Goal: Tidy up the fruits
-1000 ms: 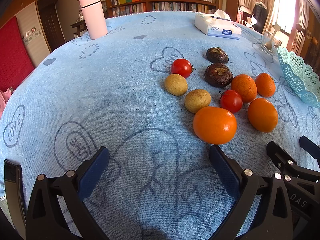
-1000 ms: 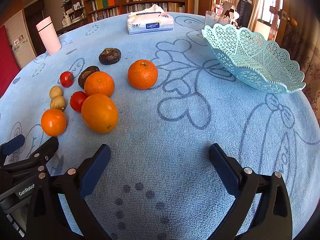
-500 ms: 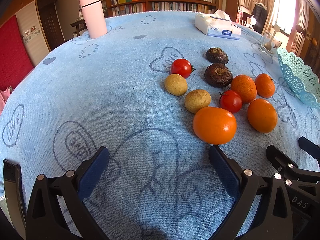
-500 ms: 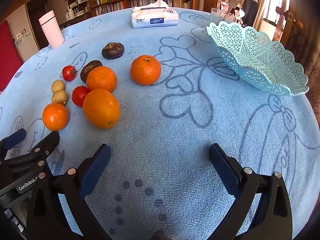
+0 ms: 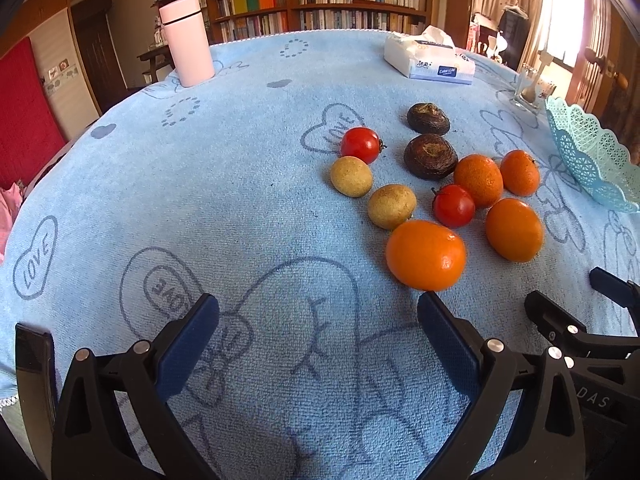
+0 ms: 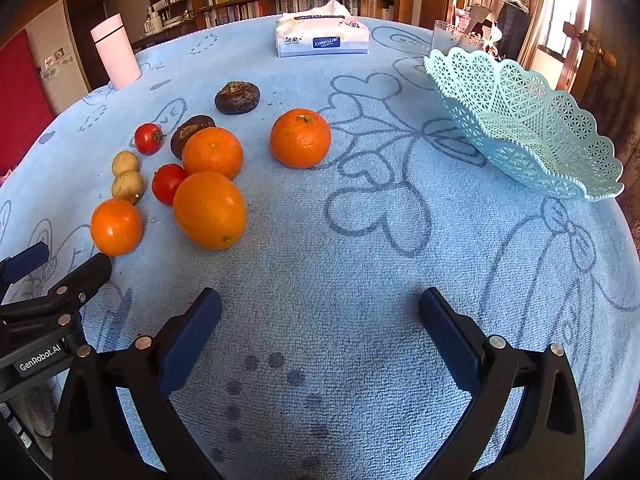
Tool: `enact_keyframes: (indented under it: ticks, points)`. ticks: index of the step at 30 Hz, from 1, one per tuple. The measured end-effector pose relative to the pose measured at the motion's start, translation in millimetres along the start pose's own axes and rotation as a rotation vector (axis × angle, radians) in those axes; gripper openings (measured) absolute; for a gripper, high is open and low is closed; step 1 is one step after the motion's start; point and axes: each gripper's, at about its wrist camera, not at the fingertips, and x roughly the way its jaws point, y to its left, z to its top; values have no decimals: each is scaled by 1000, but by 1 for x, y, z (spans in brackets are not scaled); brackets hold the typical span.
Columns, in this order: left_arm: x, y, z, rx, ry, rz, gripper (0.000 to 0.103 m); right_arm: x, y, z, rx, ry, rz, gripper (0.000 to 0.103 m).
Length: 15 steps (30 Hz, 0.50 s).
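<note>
Left gripper (image 5: pixel 318 312): fingers spread wide, holding nothing; low over the blue cloth (image 5: pixel 224 200); nearest orange (image 5: pixel 426 255) just beyond its right finger
Right gripper (image 6: pixel 320 308): fingers spread wide, empty; bare cloth between them
Fruit cluster: on the cloth, left of the right gripper; large orange (image 6: pixel 209 210) nearest, two tomatoes, two tan fruits, two dark brown fruits behind; one orange (image 6: pixel 301 138) apart to the right
Basket (image 6: pixel 520 128): far right, empty, well apart from the fruit
Far edge: tissue pack (image 6: pixel 322 40); pink flask (image 6: pixel 115 57) far left

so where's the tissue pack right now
In the right wrist view the tissue pack lies at the table's far edge, between the pink tumbler on its left and the lattice basket.
</note>
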Motion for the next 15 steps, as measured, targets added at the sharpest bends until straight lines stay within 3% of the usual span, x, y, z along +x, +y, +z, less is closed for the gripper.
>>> enact_keyframes:
  ticks: [15]
  points:
    - [-25, -1, 6, 14, -58, -19, 98, -3, -2, 3, -16, 18, 15, 101]
